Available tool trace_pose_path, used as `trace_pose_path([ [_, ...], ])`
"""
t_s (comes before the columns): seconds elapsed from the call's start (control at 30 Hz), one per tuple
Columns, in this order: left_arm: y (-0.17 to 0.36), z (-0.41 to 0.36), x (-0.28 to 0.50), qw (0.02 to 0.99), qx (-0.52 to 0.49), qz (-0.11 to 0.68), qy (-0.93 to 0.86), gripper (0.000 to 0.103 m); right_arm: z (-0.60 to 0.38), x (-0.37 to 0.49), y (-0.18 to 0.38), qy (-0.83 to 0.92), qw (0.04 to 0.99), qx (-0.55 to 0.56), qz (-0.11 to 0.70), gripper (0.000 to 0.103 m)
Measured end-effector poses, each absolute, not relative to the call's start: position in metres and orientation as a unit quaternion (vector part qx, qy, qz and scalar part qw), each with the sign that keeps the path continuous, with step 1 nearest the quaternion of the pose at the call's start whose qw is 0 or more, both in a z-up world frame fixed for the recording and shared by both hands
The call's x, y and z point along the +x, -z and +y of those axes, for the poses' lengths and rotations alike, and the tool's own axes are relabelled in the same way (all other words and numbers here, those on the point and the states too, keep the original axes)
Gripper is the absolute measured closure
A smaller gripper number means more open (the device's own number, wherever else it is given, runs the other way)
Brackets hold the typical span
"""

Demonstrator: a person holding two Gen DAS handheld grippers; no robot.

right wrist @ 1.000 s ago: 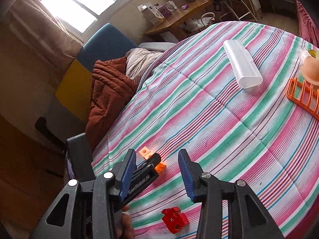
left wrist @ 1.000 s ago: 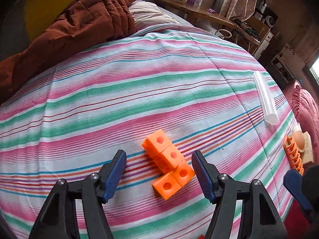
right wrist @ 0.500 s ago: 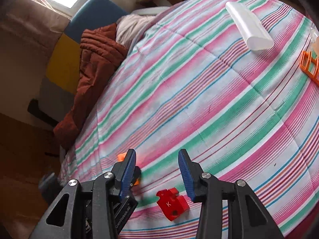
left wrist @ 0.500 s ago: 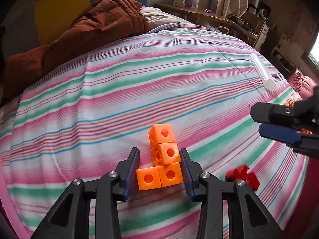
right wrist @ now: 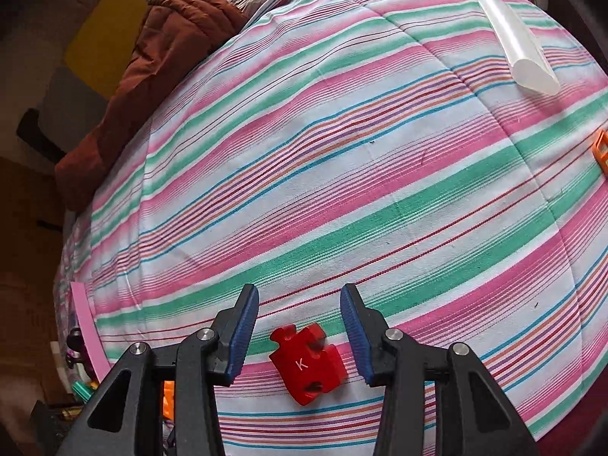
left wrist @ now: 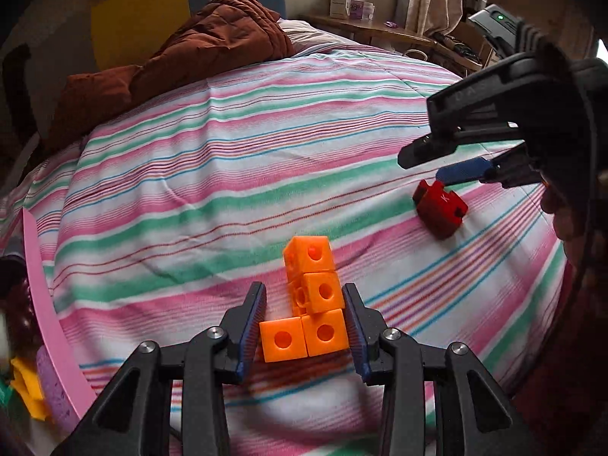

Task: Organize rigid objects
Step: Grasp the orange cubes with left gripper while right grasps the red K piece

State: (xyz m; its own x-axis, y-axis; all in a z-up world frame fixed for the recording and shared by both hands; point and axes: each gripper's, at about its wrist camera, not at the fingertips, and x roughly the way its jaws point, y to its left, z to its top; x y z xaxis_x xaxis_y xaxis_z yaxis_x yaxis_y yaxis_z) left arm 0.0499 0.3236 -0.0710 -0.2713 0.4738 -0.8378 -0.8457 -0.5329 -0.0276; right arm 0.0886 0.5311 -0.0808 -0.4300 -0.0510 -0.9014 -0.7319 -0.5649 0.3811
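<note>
Plainly, linked orange cubes [left wrist: 309,304] have round holes.

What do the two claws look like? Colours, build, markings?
Both match: left claw and right claw have black plastic frames with triangular cut-outs, silver rivets at the pivots, and ribbed blue pads lining each finger. No cables or sleeves visible.

Striped bedspread [right wrist: 342,174] lies bare across its middle: open passage there. Obstacles at the margins: brown quilt [right wrist: 167,57] at far left, clear tube [right wrist: 516,45] at far right, pink strip [left wrist: 45,311] along the left edge, red block [right wrist: 307,361] near front.
</note>
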Motion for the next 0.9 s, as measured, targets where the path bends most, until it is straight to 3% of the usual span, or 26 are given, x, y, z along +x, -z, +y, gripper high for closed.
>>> trace_pose_path([
  [0.17, 0.070, 0.301, 0.061, 0.437, -0.423, 0.214, -0.765, 0.062, 0.517, 0.082, 0.079, -0.752, 0.228, -0.500, 0.364, 0.043],
  [0.5, 0.068, 0.266, 0.071, 0.443, -0.426, 0.191, -0.765, 0.062, 0.481, 0.075, 0.077, -0.748, 0.232, -0.549, 0.293, 0.038],
  [0.53, 0.068, 0.263, 0.072, 0.444, -0.426, 0.190, -0.765, 0.062, 0.475, 0.073, 0.078, -0.749, 0.227, -0.559, 0.275, 0.041],
  [0.6, 0.067, 0.259, 0.073, 0.446, -0.426, 0.187, -0.765, 0.062, 0.461, 0.067, 0.077, -0.754, 0.223, -0.573, 0.229, 0.070],
  [0.9, 0.045, 0.242, 0.076, 0.449, -0.403, 0.168, -0.779, 0.062, 0.412, 0.038, 0.079, -0.806, 0.146, -0.560, 0.129, 0.068],
])
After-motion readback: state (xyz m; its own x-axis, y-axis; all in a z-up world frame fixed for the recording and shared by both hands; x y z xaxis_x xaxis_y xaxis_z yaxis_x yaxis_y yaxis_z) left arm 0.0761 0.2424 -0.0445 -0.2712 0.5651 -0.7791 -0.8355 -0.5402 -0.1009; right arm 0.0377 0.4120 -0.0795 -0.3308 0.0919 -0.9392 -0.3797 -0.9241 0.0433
